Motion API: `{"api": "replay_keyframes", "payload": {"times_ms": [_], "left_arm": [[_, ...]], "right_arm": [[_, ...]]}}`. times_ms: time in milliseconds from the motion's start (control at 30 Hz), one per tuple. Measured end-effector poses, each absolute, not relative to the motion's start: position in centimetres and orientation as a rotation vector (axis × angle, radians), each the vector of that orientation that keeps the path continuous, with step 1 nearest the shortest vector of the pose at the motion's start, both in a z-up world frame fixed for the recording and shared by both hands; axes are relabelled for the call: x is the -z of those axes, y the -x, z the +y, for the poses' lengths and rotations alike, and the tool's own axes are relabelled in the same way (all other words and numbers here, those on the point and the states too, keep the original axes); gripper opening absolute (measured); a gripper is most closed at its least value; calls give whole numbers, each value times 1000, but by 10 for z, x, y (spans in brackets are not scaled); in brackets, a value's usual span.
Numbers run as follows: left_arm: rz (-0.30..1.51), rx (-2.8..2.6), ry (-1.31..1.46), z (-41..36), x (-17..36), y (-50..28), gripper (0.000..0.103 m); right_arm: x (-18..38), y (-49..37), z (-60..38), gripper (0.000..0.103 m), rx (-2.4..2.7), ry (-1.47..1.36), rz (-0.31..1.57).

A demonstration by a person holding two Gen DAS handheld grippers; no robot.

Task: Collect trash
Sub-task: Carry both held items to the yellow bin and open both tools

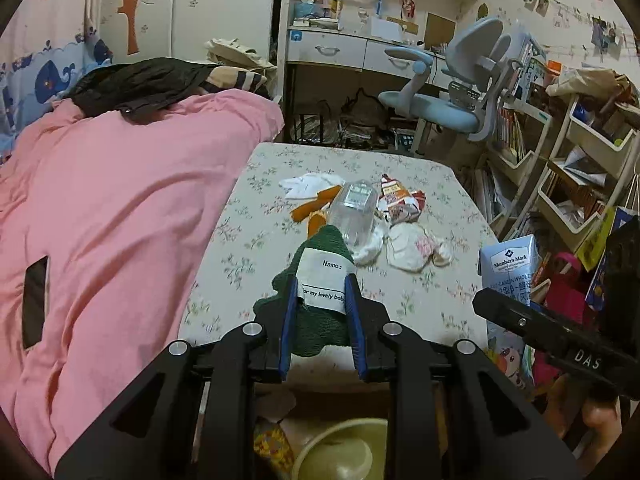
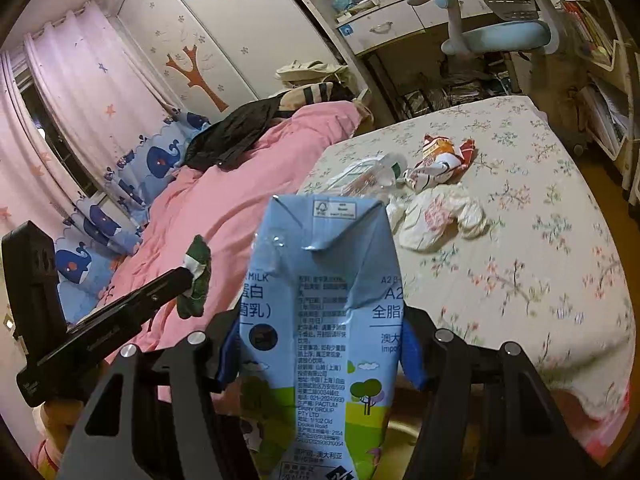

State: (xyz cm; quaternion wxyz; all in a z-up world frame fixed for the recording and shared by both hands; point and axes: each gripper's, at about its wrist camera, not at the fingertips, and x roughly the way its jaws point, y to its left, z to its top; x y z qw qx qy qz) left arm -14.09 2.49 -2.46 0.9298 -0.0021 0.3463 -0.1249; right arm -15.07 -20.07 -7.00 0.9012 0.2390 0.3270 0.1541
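Observation:
My left gripper (image 1: 322, 292) is shut on a green fuzzy tree-shaped tag (image 1: 316, 320) with a white "Name:" label, held above the near edge of the floral table (image 1: 420, 304). It also shows in the right wrist view (image 2: 196, 280). My right gripper (image 2: 320, 356) is shut on a crumpled blue milk carton (image 2: 320, 320), seen in the left wrist view (image 1: 508, 268) at the right. On the table lie a clear plastic bottle (image 1: 354, 212), a red-orange snack wrapper (image 1: 400, 200), white crumpled paper (image 1: 412, 250) and orange peel pieces (image 1: 310, 210).
A pink duvet (image 1: 120, 208) covers the bed to the left of the table. A box with a pale bowl (image 1: 340, 452) sits below my left gripper. A blue desk chair (image 1: 452, 92) and shelving carts (image 1: 580, 168) stand behind and right.

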Motion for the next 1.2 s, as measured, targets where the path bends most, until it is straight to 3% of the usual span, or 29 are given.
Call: {"api": "replay_keyframes", "payload": {"times_ms": [833, 1200], "left_arm": [[855, 245, -35, 14, 68, 212, 22], [941, 258, -53, 5, 94, 232, 23]], "right_arm": [[127, 227, -173, 62, -284, -514, 912], [134, 239, -181, 69, -185, -499, 936]]}}
